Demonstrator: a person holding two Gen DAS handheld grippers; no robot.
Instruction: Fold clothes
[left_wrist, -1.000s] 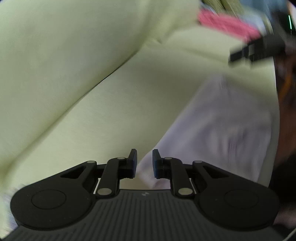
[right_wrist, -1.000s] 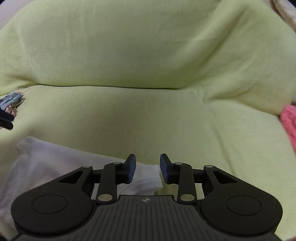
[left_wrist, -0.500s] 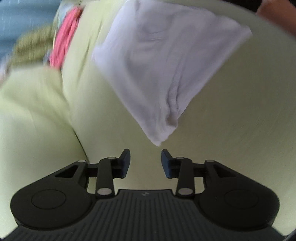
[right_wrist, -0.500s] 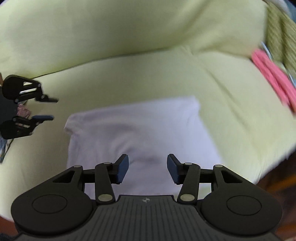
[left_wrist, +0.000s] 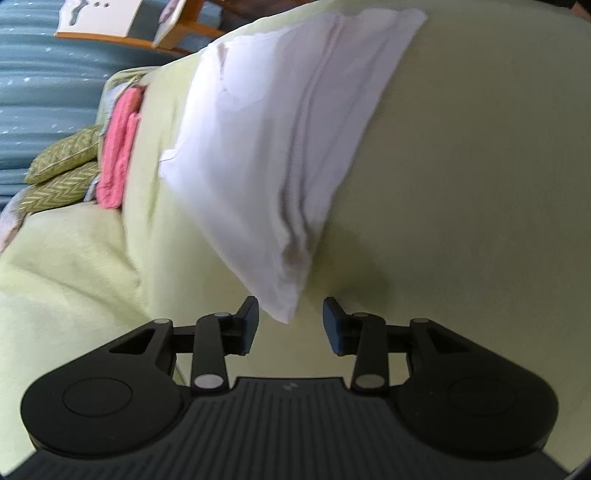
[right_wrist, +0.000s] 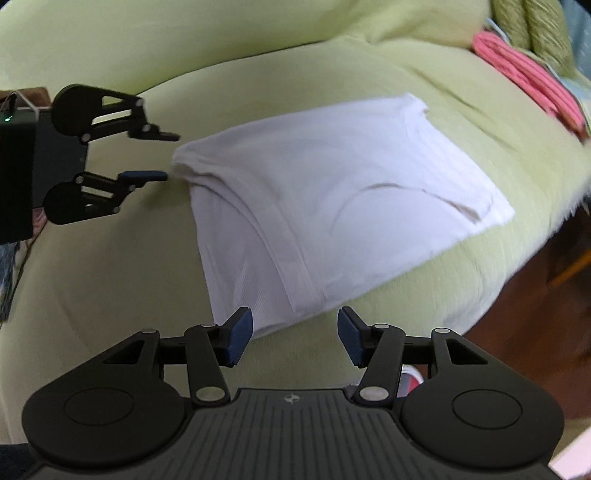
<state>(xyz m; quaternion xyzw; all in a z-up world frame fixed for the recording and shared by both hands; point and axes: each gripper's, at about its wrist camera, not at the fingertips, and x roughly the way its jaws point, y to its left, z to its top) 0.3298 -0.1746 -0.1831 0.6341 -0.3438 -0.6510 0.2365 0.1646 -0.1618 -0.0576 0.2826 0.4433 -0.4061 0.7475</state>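
Lying flat on the pale green sofa seat, a folded white garment sits near the seat's front edge, its layered folded edge toward the near left and a neckline seam showing on top toward the right. Left gripper hovers at the garment's far-left corner, fingers apart with a moderate gap, nothing between them; the lower blue pad sits just beside the cloth, contact not clear. From its own camera the left gripper has the garment's pointed corner just ahead of the gap, not pinched. Right gripper is over the near edge of the garment, jaws opening, wider than the left, cloth edge just ahead of the gap and no pad pressing on it. Pink folded cloth lies at the far right of the seat, well apart, with green patterned cushions beyond it.
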